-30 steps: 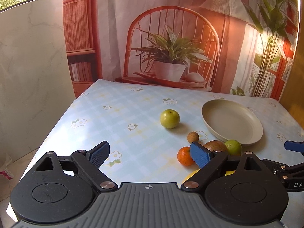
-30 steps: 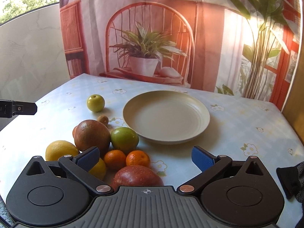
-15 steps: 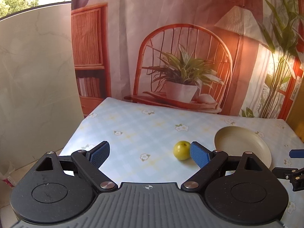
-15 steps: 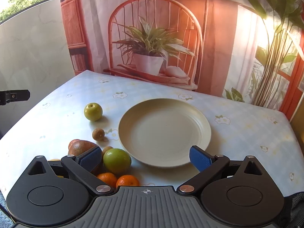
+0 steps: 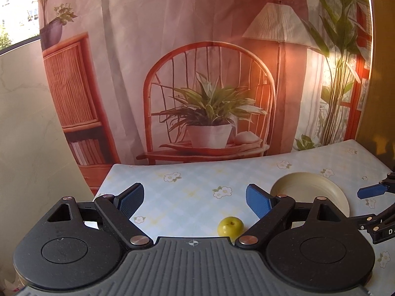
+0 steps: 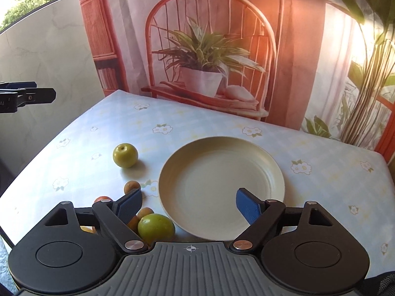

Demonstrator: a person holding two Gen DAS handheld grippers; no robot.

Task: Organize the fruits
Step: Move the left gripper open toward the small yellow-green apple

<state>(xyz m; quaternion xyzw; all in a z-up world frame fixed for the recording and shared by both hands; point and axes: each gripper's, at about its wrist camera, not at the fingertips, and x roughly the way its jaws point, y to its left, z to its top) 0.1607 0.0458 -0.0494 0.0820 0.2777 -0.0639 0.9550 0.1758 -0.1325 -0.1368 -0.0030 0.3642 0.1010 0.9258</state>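
Note:
A cream plate [image 6: 222, 185] sits bare on the floral tablecloth; it also shows in the left wrist view [image 5: 311, 187]. A small green apple [image 6: 125, 155] lies alone left of the plate, and shows low in the left wrist view [image 5: 230, 225]. A larger green fruit [image 6: 156, 226], a small brown fruit [image 6: 132, 187] and orange fruits [image 6: 145, 213] cluster by my right gripper's left finger. My right gripper [image 6: 188, 206] is open and empty above the plate's near rim. My left gripper [image 5: 195, 199] is open and empty, raised above the table's left part.
The table [image 6: 74, 148] ends at a printed backdrop [image 6: 209, 49] behind. A pale wall panel [image 5: 29, 135] stands at the left. The left gripper's fingers [image 6: 27, 95] show at the right wrist view's left edge.
Both grippers have lifted and tilted up. The fruit cluster has slid low in the right wrist view and out of the left wrist view. Both stay open.

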